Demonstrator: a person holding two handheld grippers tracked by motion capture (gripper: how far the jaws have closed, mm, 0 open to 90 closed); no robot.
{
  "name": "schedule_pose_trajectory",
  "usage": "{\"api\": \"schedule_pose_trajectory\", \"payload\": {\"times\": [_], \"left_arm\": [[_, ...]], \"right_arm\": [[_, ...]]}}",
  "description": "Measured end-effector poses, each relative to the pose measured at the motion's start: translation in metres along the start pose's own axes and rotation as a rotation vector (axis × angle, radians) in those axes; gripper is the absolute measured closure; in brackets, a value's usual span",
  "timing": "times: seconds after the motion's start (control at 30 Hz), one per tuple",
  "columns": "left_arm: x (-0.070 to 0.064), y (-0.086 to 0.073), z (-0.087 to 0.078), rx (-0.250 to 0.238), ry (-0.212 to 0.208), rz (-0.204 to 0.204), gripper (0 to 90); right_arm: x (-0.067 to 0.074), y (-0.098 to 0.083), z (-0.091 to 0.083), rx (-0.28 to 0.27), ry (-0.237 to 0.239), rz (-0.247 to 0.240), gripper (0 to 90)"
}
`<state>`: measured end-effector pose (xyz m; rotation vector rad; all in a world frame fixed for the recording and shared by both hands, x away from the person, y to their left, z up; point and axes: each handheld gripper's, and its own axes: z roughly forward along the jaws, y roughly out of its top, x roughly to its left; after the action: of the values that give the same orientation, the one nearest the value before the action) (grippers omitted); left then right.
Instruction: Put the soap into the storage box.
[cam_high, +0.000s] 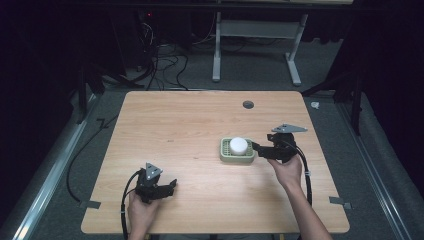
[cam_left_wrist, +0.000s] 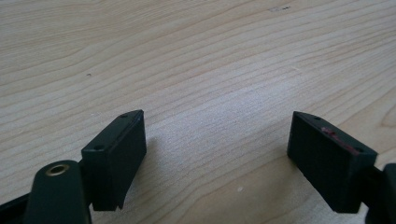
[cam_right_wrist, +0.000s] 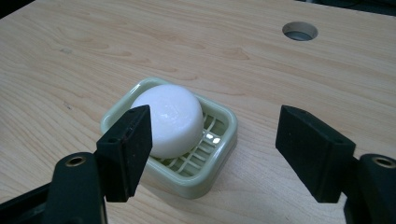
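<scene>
Black jaws of our right gripper (cam_right_wrist: 212, 154) stand wide apart in the right gripper view, holding nothing, with the pale green soap dish (cam_right_wrist: 212, 161) just beyond and between them. On that dish sits a round white bar of soap (cam_right_wrist: 170, 116), upright and resting on the slatted floor toward the dish's far-left end as this view shows it. From the high view, the right gripper (cam_high: 256, 146) lies just beside the dish's right edge, pointing at it, near but apart as far as we can tell.

We judge the step in hand to be the reach for the soap. To do it well, we would carry the gripper forward over the dish rim (cam_high: 236, 159) until the soap sits squarely between the jaws, one pad on each rounded flank, low enough to catch its widest part yet clear of the slats. Soap looks smooth and glossy, so we would close gently and evenly, then lift straight up so the dish is not dragged along.

Our left gripper (cam_high: 170, 187) rests well away from the dish, toward the near-left of the wooden table (cam_high: 165, 125); the left gripper view shows its jaws spread open over bare wood, empty.

Counting: one soap dish, one bar of soap, two grippers, one table, and one round cable hole (cam_high: 248, 104) beyond the dish.
</scene>
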<state>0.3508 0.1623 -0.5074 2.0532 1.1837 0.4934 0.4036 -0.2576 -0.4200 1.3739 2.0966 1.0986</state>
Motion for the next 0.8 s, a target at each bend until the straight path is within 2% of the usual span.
{"api": "schedule_pose_trajectory", "payload": {"times": [0.37, 0.8], "left_arm": [[0.000, 0.000, 0.000, 0.000, 0.000, 0.000, 20.0], [0.000, 0.000, 0.000, 0.000, 0.000, 0.000, 20.0]], "right_arm": [[-0.001, -0.004, -0.009, -0.001, -0.019, -0.008, 28.1], [-0.003, -0.010, -0.019, -0.009, -0.024, 0.007, 28.2]]}}
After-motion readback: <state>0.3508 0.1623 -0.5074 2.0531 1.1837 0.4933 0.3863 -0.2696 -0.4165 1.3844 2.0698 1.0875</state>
